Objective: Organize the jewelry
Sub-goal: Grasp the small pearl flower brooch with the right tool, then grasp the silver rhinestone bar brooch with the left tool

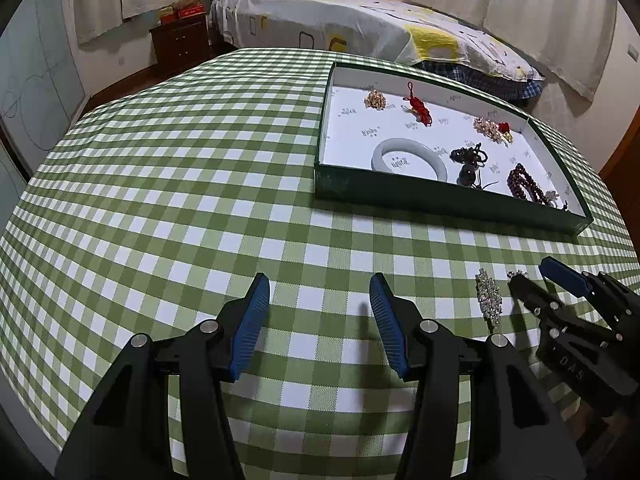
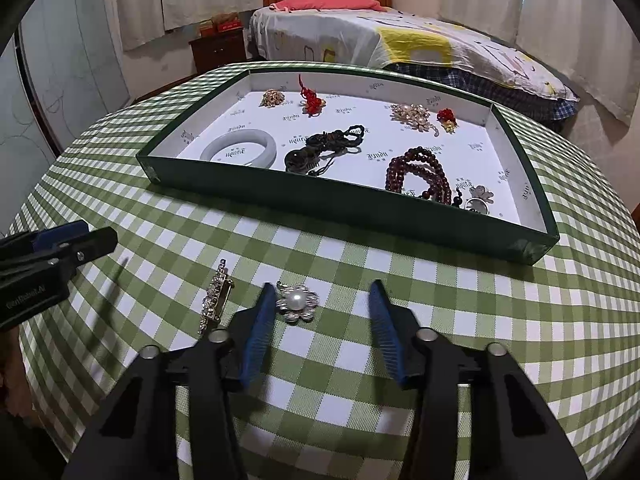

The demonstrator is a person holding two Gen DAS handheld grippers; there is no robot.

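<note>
A green tray (image 2: 360, 210) with a white lining holds several pieces: a white bangle (image 2: 240, 148), a dark bead cord (image 2: 320, 148), a dark red bead string (image 2: 420, 176) and gold and red charms. On the checked cloth in front of it lie a pearl flower brooch (image 2: 297, 303) and a long rhinestone clip (image 2: 215, 296). My right gripper (image 2: 322, 292) is open, its left finger just beside the brooch. My left gripper (image 1: 319, 284) is open and empty over bare cloth. The clip (image 1: 489, 298) and the tray (image 1: 440, 200) also show in the left wrist view.
The table has a green and white checked cloth (image 1: 180, 184). A bed (image 1: 360, 20) stands behind the table, with a dark nightstand (image 1: 180, 40) to its left. The right gripper's body (image 1: 580, 320) sits at the right of the left wrist view.
</note>
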